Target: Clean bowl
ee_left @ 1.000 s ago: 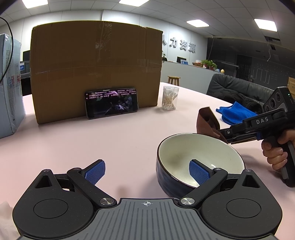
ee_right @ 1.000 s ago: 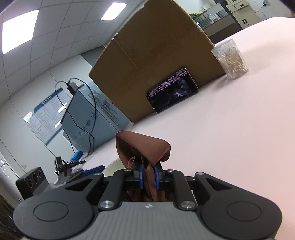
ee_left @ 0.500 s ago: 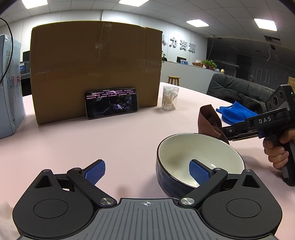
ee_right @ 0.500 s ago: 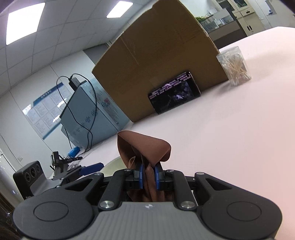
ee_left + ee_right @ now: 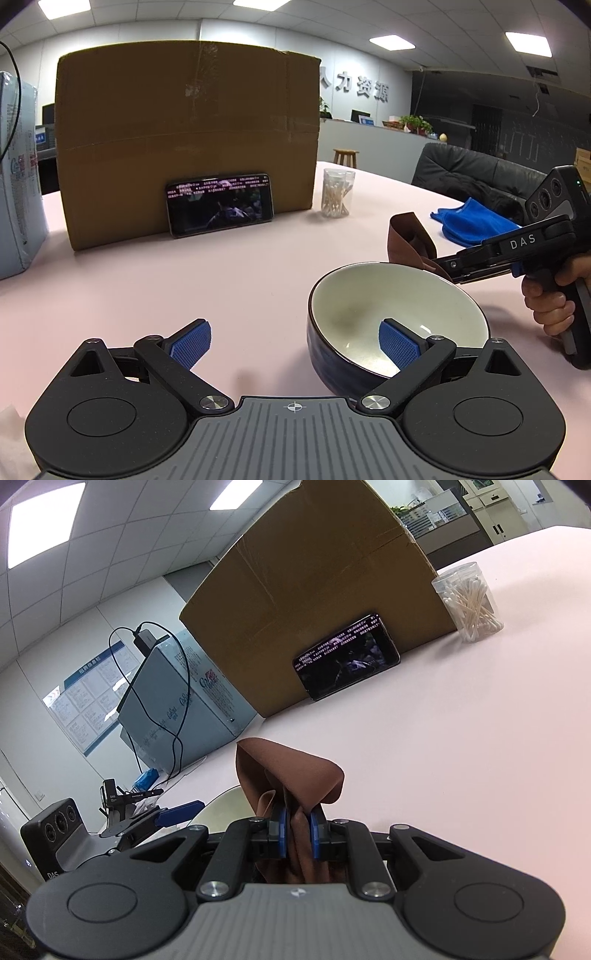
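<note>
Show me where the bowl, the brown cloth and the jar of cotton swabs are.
bowl [image 5: 369, 306], left wrist view, white inside wall.
brown cloth [image 5: 295, 771], right wrist view, top fold.
jar of cotton swabs [image 5: 469, 602], right wrist view, clear side.

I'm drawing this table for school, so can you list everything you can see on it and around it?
bowl: 1, dark blue outside and white inside, near table edge
brown cloth: 1, brown, pinched over the bowl's far rim
cardboard box: 1, brown, back of table
phone: 1, black, screen lit, leaning on the box
cotton swab jar: 1, clear, right of the box
blue cloth: 1, blue, far right
grey-blue carton: 1, left of the box
table: 1, pink
left hand-held gripper: 1, black, blue pads, open around bowl's near rim
right hand-held gripper: 1, black, shut on brown cloth
</note>
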The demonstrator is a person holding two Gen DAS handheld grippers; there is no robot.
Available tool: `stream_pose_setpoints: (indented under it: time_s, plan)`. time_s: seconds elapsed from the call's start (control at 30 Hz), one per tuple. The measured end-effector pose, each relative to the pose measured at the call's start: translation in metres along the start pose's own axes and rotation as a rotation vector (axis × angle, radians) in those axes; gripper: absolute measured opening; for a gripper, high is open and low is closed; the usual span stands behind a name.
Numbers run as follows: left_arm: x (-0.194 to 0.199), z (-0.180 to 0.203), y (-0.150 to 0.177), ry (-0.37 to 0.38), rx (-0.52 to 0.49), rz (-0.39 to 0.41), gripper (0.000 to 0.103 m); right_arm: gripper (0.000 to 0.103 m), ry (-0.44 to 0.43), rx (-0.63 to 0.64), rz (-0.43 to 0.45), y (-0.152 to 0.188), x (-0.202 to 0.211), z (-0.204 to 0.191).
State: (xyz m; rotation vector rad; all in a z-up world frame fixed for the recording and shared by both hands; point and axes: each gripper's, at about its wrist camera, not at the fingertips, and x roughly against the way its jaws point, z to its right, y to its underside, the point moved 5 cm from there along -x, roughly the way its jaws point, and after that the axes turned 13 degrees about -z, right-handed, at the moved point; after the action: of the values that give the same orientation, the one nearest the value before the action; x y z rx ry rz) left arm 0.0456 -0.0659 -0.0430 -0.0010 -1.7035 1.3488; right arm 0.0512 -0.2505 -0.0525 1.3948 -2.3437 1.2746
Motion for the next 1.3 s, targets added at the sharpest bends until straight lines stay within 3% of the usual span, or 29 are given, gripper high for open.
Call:
stream_pose_setpoints:
  time_s: [0.27, 0.87, 1.3]
  plan:
    - [-0.002, -0.002, -0.001, 0.01, 0.006, -0.006, 0.099, 0.016, 0.003, 0.0, -0.008, 0.0, -0.004, 0.0]
    - [-0.003, -0.007, 0.0, 0.013, 0.028, -0.007, 0.099, 0.016, 0.121, -0.001, 0.022, 0.018, 0.012, -0.024]
    - [-0.002, -0.006, 0.001, 0.013, 0.026, -0.01, 0.099, 0.016, 0.159, -0.011, 0.015, 0.005, -0.007, -0.025]
